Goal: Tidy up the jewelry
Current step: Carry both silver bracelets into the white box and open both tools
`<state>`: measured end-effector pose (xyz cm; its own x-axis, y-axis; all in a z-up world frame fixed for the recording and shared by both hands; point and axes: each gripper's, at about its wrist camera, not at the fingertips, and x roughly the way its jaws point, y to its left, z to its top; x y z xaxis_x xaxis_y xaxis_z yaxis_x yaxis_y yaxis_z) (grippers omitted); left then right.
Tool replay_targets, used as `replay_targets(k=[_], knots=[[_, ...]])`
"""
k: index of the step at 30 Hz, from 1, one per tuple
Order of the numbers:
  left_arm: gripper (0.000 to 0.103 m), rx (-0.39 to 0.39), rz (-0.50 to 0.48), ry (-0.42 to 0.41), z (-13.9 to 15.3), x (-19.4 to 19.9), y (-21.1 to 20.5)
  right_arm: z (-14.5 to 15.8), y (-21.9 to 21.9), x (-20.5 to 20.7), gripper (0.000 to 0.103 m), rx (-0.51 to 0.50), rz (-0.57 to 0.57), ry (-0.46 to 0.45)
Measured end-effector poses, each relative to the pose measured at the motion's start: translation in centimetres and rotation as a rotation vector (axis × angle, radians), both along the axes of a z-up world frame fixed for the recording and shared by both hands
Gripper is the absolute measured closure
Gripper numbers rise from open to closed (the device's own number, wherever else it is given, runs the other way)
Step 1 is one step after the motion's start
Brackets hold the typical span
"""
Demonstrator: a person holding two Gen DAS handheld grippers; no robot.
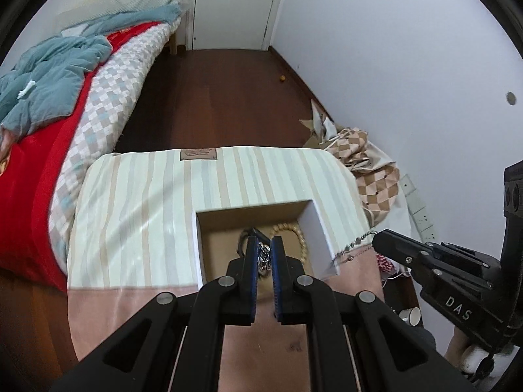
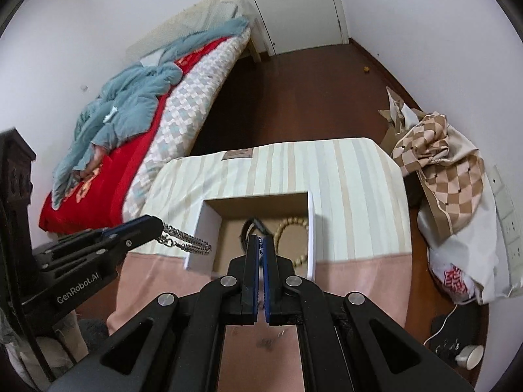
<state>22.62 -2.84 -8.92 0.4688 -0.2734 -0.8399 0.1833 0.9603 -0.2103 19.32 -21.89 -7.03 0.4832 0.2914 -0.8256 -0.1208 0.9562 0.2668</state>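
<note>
Jewelry lifted over white open-topped cardboard box (image 2: 312,228)

Left gripper (image 1: 264,254) jaws pinch a limp, slippery silver curb chain (image 2: 186,240); right gripper (image 2: 260,248) jaws pinch a finer silver chain (image 1: 354,246). Beyond, a wooden bead bracelet (image 2: 292,225) lies in the box on the striped surface (image 2: 343,170). Grip by links.

"DAS" marks the right gripper (image 1: 376,245); "GenRobot.AI" marks the left gripper (image 2: 160,225).

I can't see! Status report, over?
Left gripper shut on chunky silver chain. Right gripper shut on thin silver chain. Both over open white box. Path clear.
</note>
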Motion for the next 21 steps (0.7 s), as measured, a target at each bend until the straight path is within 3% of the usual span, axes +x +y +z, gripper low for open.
replay_targets(k=[5, 13, 16, 21], knots=[[0.098, 0.047, -0.016, 0.078, -3.4, 4.6, 0.0, -3.3, 0.5, 5.3, 0.101, -0.023, -0.004, 0.088], [0.098, 0.087, -0.018, 0.188, -8.3, 8.7, 0.5, -7.7, 1.4, 9.2, 0.101, -0.056, 0.016, 0.176], [0.098, 0.081, -0.011, 0.196, -8.7, 9.0, 0.9, -6.7, 1.3, 9.2, 0.101, -0.016, 0.018, 0.156], [0.098, 0.067, -0.004, 0.203, -8.9, 9.2, 1.2, -2.2, 1.2, 8.8, 0.101, 0.015, 0.025, 0.056]])
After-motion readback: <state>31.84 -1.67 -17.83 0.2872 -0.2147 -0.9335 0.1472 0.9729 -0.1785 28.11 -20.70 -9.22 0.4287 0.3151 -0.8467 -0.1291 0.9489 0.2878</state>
